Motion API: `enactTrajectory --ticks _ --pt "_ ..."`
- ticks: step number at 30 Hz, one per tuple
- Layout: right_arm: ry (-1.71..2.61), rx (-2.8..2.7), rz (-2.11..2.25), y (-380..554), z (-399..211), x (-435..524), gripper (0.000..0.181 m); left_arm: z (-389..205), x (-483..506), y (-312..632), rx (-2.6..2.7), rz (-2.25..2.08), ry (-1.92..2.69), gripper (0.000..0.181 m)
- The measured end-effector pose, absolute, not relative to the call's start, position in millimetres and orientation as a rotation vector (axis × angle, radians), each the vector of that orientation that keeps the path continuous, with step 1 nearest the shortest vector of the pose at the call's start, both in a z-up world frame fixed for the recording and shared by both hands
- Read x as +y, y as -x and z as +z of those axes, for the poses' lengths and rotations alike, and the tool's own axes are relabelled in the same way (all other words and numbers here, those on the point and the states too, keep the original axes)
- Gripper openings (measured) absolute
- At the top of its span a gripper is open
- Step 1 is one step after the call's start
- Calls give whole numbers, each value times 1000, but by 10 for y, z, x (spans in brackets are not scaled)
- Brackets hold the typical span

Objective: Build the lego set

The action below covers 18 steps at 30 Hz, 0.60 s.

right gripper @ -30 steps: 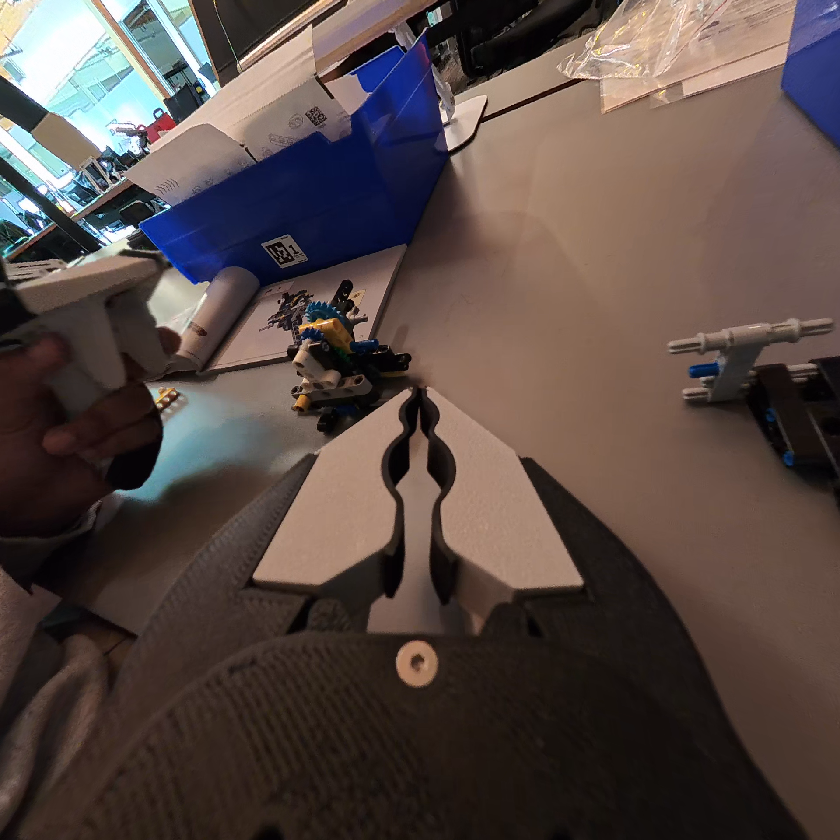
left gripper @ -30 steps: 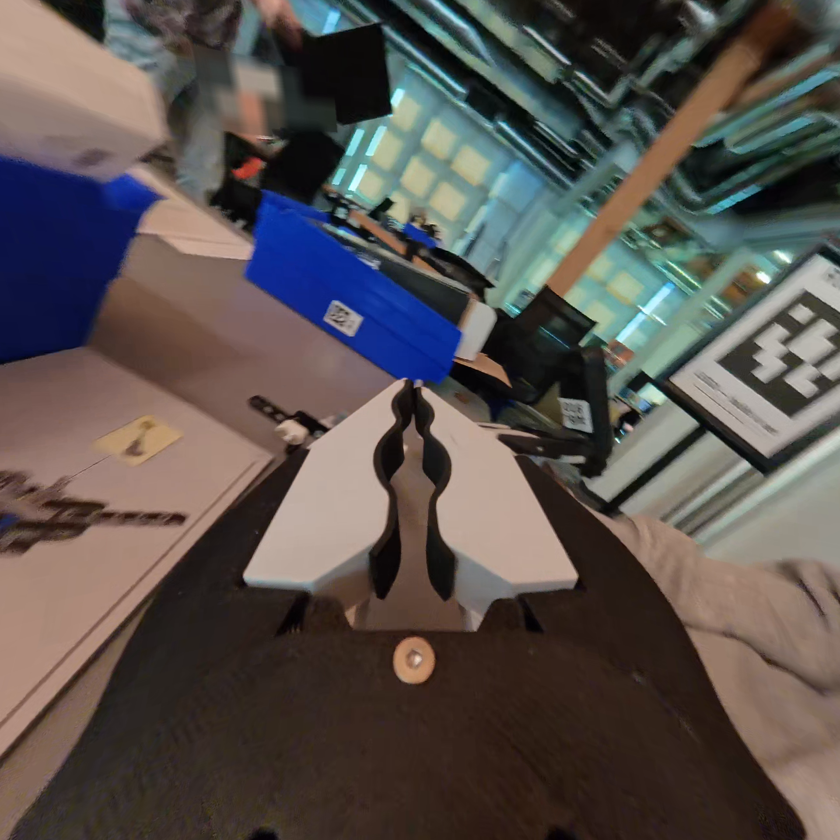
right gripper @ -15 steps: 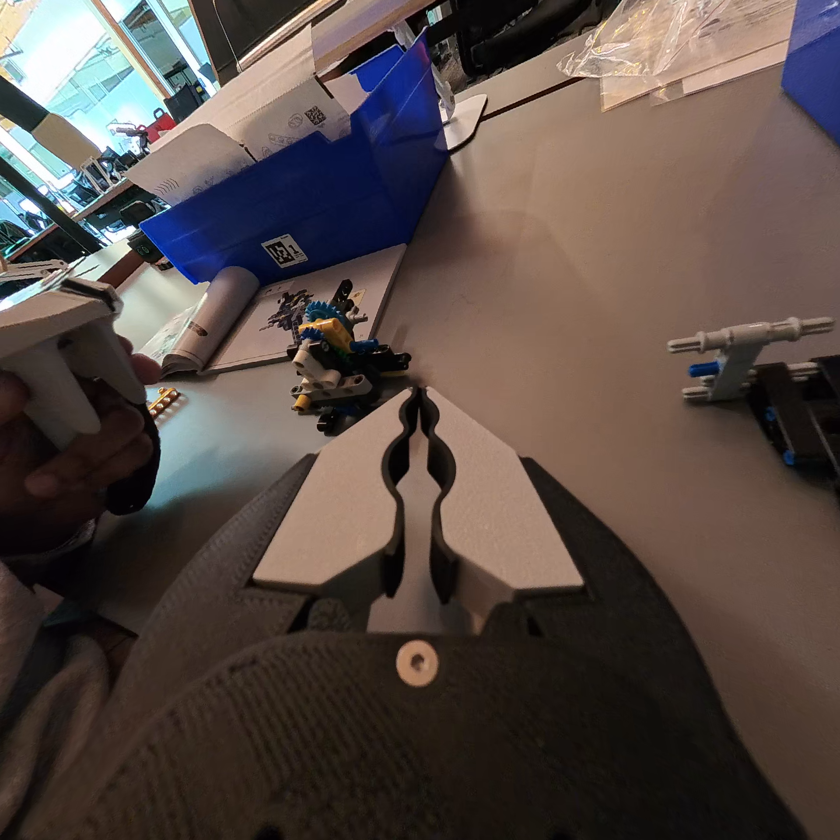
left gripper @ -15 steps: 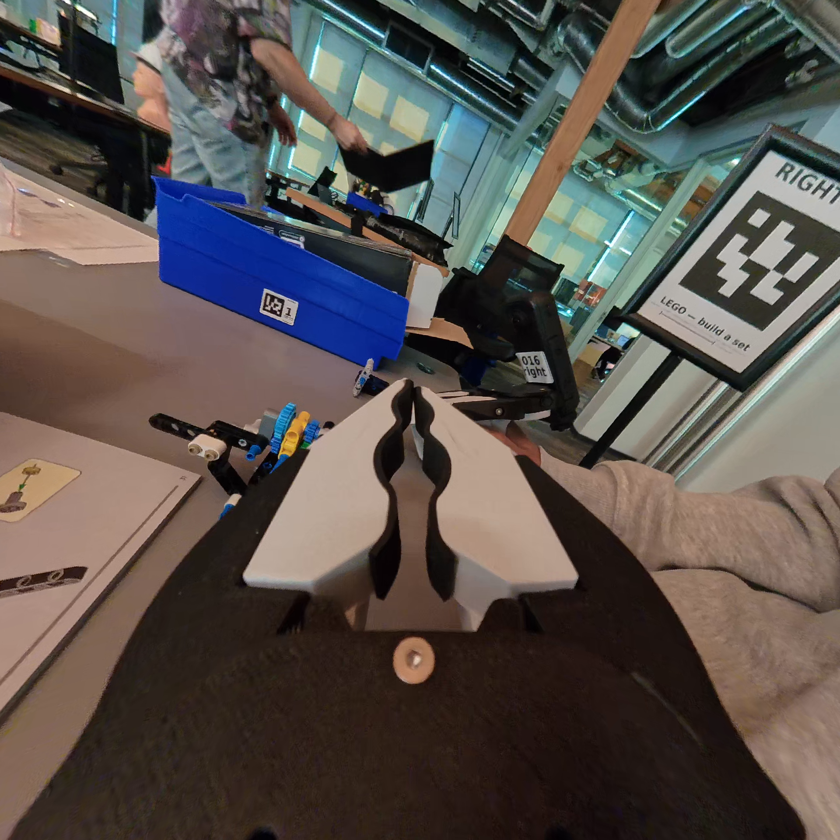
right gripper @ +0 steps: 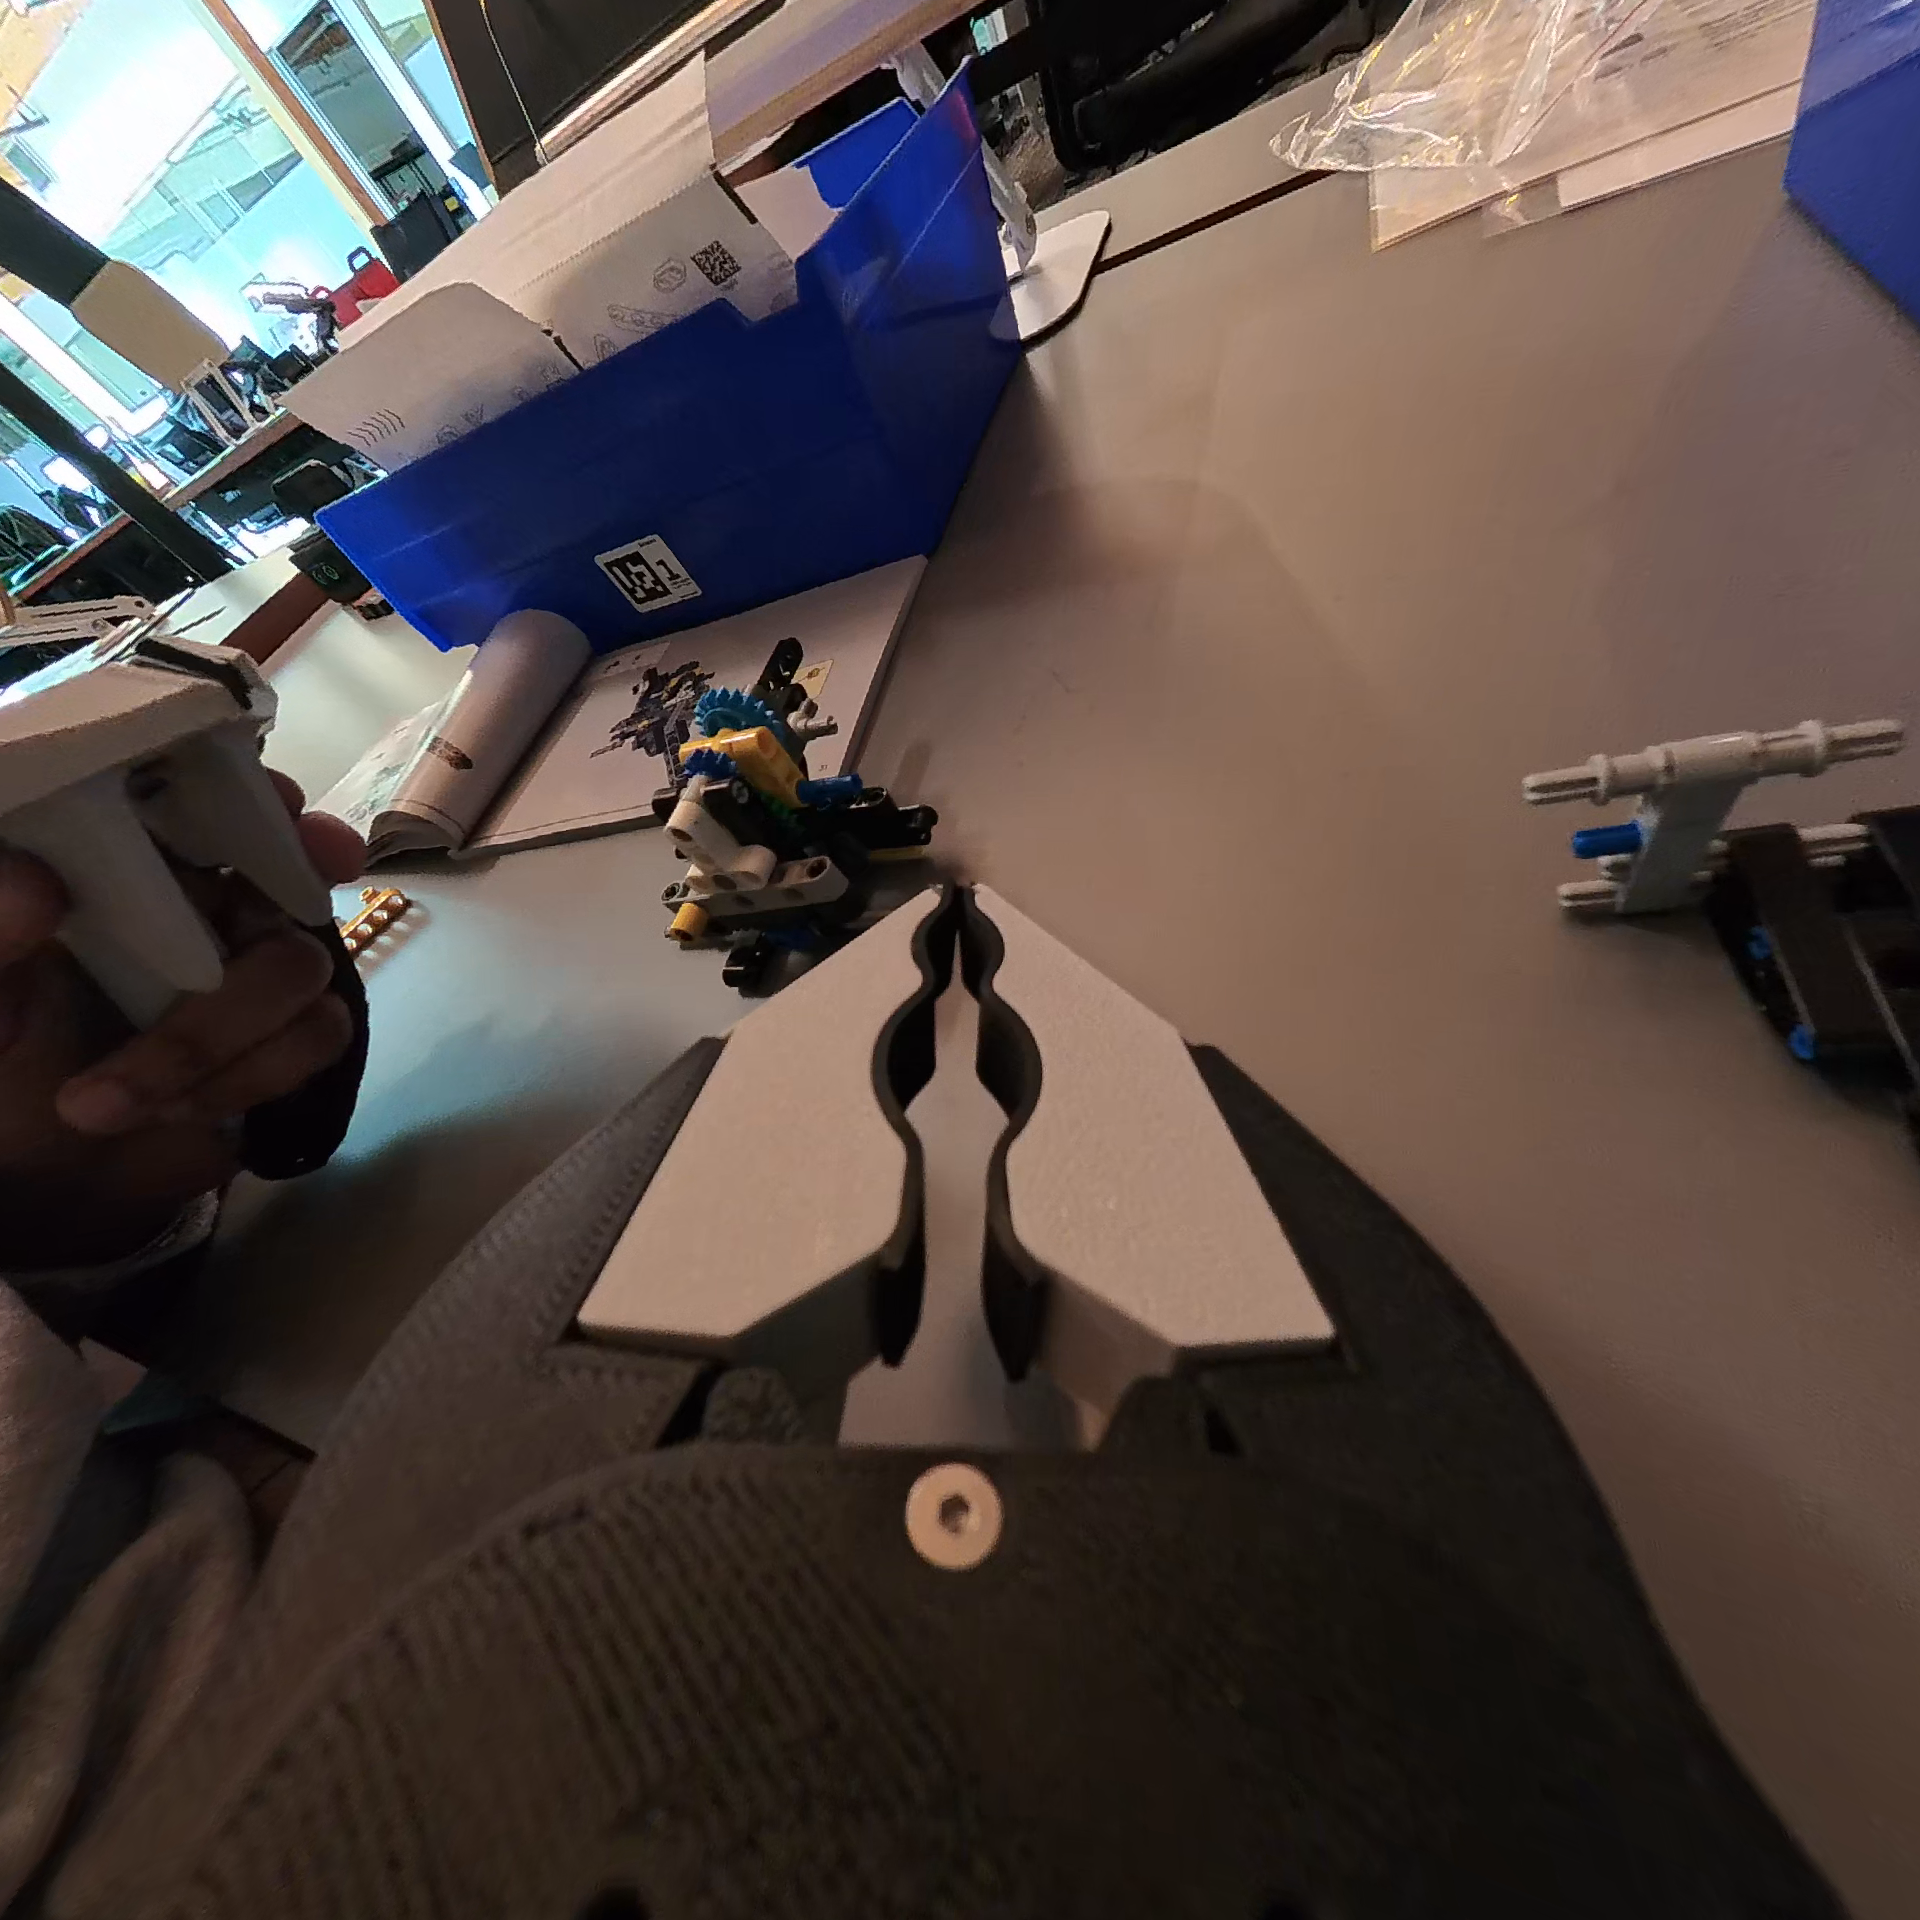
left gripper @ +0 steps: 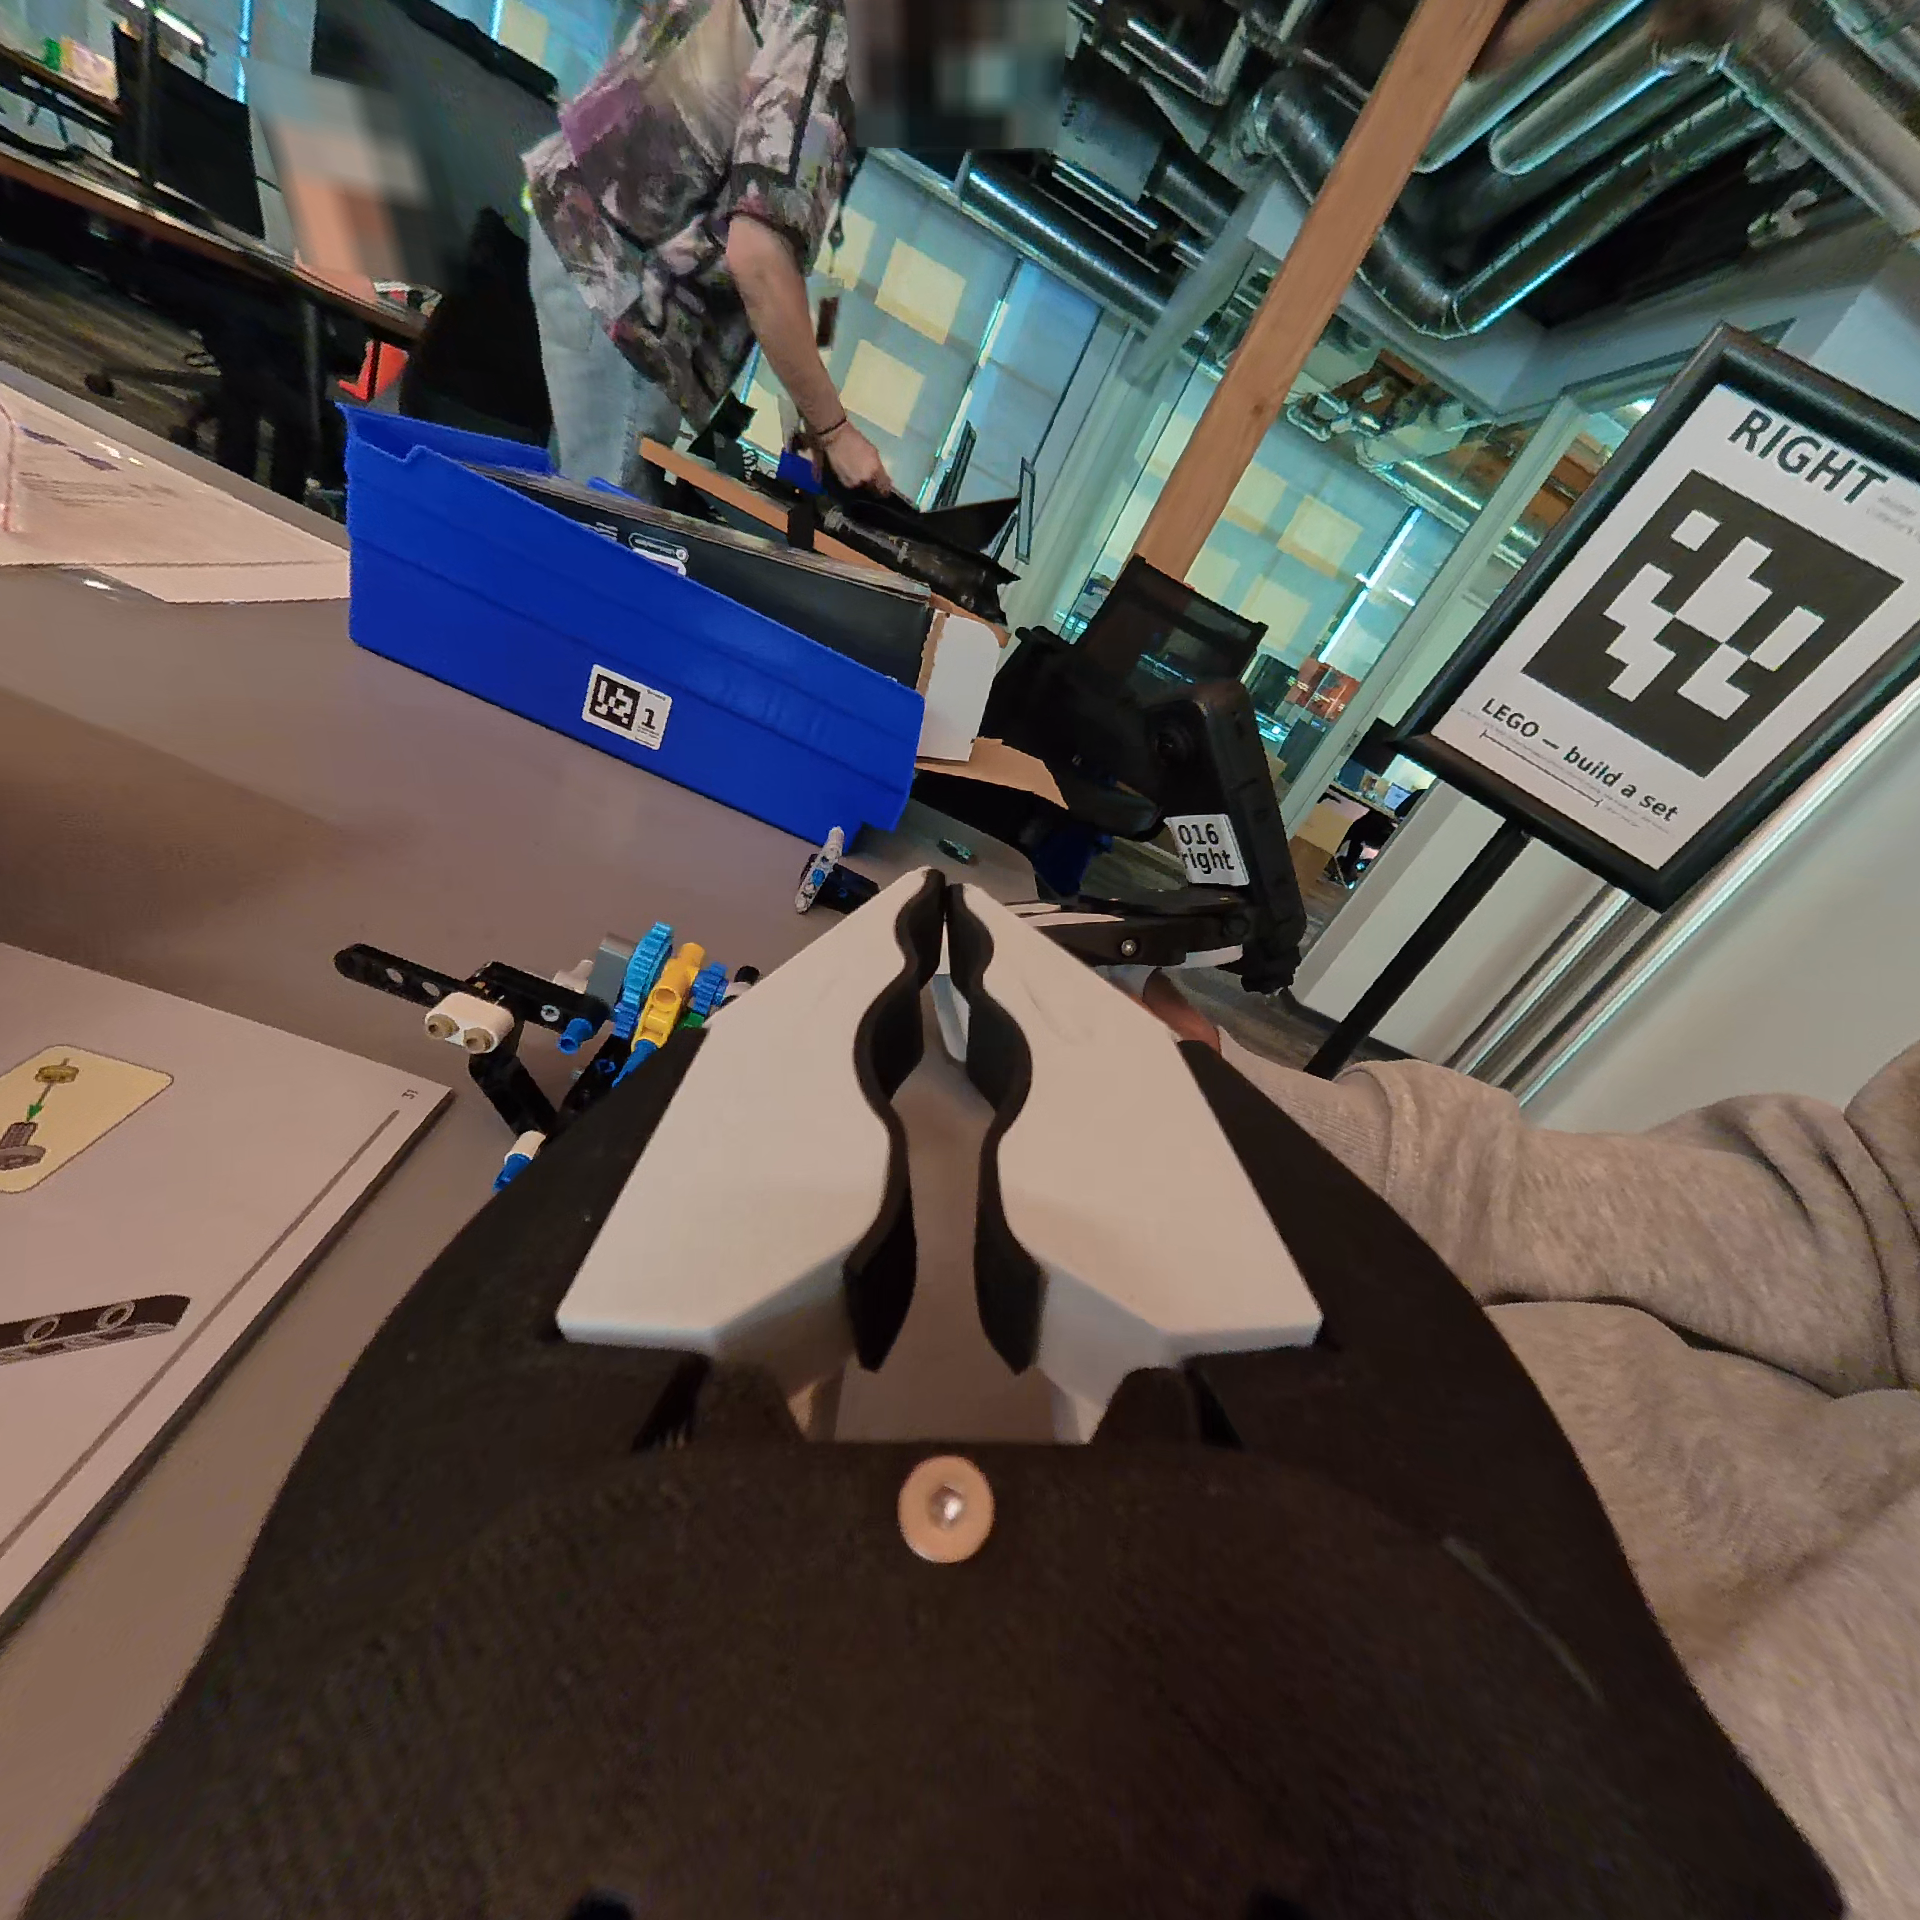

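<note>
Both the left hand-held gripper and right hand-held gripper hover pressed together and empty just beside the small blue, yellow and black plastic lego assembly on the grey desk, seemingly poised to grip it.

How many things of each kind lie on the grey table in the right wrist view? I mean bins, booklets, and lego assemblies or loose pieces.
Blue bins: 2 (one, a second at the corner)
Booklet: 1
Lego assemblies: 2 (geared one, grey-black one)
Loose gold piece: 1
Total: 6
</note>
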State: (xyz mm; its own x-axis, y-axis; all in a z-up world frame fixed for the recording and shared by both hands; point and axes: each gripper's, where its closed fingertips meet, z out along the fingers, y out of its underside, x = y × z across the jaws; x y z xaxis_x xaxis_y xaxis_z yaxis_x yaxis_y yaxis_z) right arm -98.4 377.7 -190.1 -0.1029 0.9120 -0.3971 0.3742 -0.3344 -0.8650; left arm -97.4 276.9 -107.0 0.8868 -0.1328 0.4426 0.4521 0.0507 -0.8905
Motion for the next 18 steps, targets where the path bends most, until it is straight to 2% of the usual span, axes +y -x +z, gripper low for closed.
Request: enactTrajectory --ticks 7,18 --pt "1686 -1409 1446 984 -1900 3776 0 -1029 2740 1003 -272 -432 1432 0" --pt "1686 -1409 1446 983 -1900 3775 0 -1242 2649 1500 -580 -341 1433 0"
